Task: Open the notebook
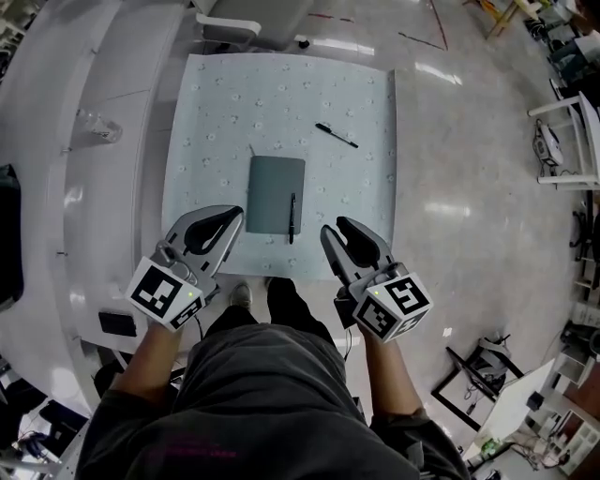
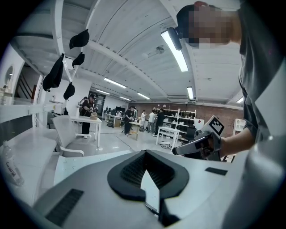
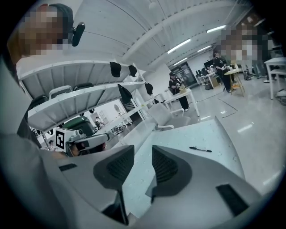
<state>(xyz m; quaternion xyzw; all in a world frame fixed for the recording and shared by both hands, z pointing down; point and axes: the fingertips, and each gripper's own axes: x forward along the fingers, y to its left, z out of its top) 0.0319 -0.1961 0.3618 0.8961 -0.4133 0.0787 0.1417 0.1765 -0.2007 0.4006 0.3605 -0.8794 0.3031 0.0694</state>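
A closed dark grey-green notebook point(image 1: 276, 193) lies flat in the middle of a table with a pale patterned cloth point(image 1: 216, 103). A black pen point(image 1: 292, 217) rests along its right edge. A second black pen point(image 1: 336, 135) point(image 3: 199, 149) lies further back on the right. My left gripper point(image 1: 234, 217) point(image 2: 145, 154) hovers at the notebook's near left corner, its tips together and nothing between them. My right gripper point(image 1: 335, 229) point(image 3: 143, 156) hangs just right of the near end of the first pen, with a narrow gap between its pads and nothing held. Neither gripper touches the notebook.
A white chair point(image 1: 251, 21) stands behind the table. A white curved shelf unit point(image 1: 84, 187) runs along the left, with a clear plastic bottle point(image 1: 98, 127) point(image 2: 11, 167) on it. Grey shiny floor point(image 1: 469, 187) lies to the right, with racks and other tables beyond.
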